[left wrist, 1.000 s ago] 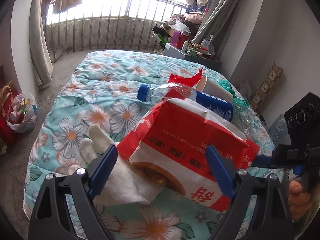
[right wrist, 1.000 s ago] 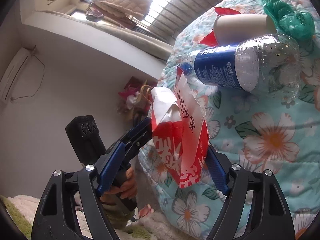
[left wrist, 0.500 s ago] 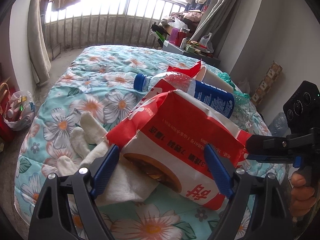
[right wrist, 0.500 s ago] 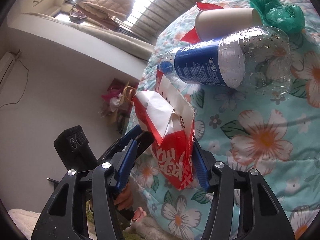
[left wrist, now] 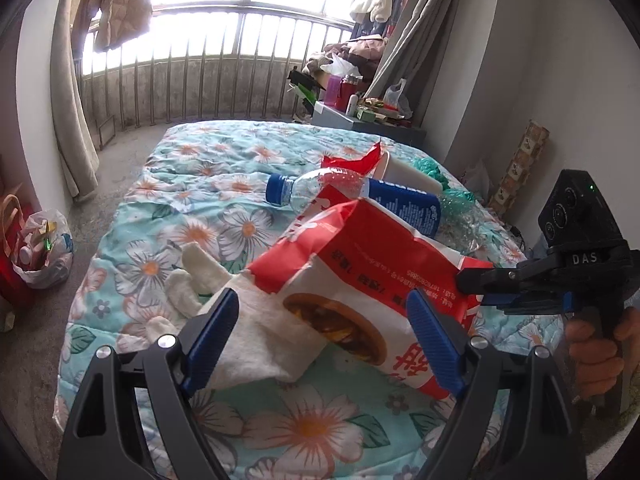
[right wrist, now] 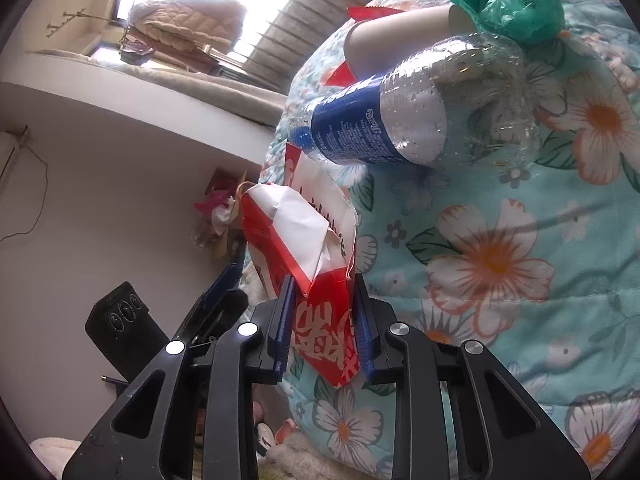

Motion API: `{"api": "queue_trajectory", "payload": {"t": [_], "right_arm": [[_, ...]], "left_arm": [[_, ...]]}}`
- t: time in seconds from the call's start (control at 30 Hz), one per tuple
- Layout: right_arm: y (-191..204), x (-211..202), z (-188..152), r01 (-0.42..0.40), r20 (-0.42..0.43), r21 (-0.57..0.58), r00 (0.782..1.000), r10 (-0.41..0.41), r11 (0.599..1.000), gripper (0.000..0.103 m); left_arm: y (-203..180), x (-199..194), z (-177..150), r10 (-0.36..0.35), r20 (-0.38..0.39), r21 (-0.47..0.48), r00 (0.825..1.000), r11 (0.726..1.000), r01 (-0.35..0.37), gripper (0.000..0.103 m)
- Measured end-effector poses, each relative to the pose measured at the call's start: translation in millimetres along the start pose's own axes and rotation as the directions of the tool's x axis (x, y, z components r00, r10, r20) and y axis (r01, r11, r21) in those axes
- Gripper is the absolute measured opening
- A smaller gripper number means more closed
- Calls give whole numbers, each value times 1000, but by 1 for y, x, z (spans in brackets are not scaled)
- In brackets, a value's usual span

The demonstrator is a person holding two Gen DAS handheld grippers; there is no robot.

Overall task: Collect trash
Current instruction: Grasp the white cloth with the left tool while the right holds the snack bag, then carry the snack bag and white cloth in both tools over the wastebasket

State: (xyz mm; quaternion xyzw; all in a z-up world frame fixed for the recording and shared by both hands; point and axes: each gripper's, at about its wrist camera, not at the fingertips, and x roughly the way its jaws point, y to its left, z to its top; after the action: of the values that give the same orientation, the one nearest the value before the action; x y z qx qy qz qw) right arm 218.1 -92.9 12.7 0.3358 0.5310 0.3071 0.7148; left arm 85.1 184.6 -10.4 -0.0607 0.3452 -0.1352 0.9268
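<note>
A red and white paper food bag (left wrist: 372,280) lies on the floral bed. My right gripper (right wrist: 323,320) is shut on the bag's end (right wrist: 324,336); the gripper also shows at the right of the left wrist view (left wrist: 480,280). My left gripper (left wrist: 324,340) is open, its blue fingers on either side of the bag and a white cloth glove (left wrist: 224,312). Behind the bag lie a clear plastic bottle with a blue label (left wrist: 360,196), a paper cup (right wrist: 396,36), a red wrapper (left wrist: 352,160) and a green plastic bag (right wrist: 508,4).
The floral quilt (left wrist: 208,184) covers the bed. A bag of rubbish (left wrist: 40,244) stands on the floor at the left. A cluttered grey cabinet (left wrist: 360,120) is at the back by the balcony railing. A wall runs along the right.
My right gripper has closed from wide open onto the end of the paper bag. My left gripper has stayed open around the bag and glove, drawing back slightly.
</note>
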Motion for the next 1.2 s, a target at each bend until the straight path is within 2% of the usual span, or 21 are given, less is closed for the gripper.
{"api": "queue_trajectory", "payload": {"t": [0.17,0.37,0.5,0.6,0.7,0.77,1.0,1.2], "right_arm": [[-17,-31,-11,-11,35,46,999,9,999,25],[-35,-53,-24,14,84,113,996,-23,994,25],[-42,-62,-30,12,116,145,993,-29,989,25],[-42,-62,-31,10,127,153,991,-30,988,25],[-38,-57,-30,9,129,152,991,-29,988,25],[-39,-58,-31,8,128,152,991,-28,988,25],[-47,-69,-37,-2,124,148,992,-17,989,25],[-47,-74,-42,-3,138,142,990,-16,990,25]], "left_arm": [[19,-18,0,26,3,-39,1000,999,-26,83],[40,7,0,62,-68,-122,996,990,-70,80],[44,31,-2,107,-129,-118,986,985,-122,70],[45,45,-6,152,-185,-105,971,979,-173,61],[49,50,-11,167,-208,-114,964,974,-194,55],[49,49,-11,174,-205,-110,963,974,-199,49],[46,39,-11,172,-201,-122,964,972,-199,17],[42,23,-5,156,-169,-129,973,975,-178,12]]}}
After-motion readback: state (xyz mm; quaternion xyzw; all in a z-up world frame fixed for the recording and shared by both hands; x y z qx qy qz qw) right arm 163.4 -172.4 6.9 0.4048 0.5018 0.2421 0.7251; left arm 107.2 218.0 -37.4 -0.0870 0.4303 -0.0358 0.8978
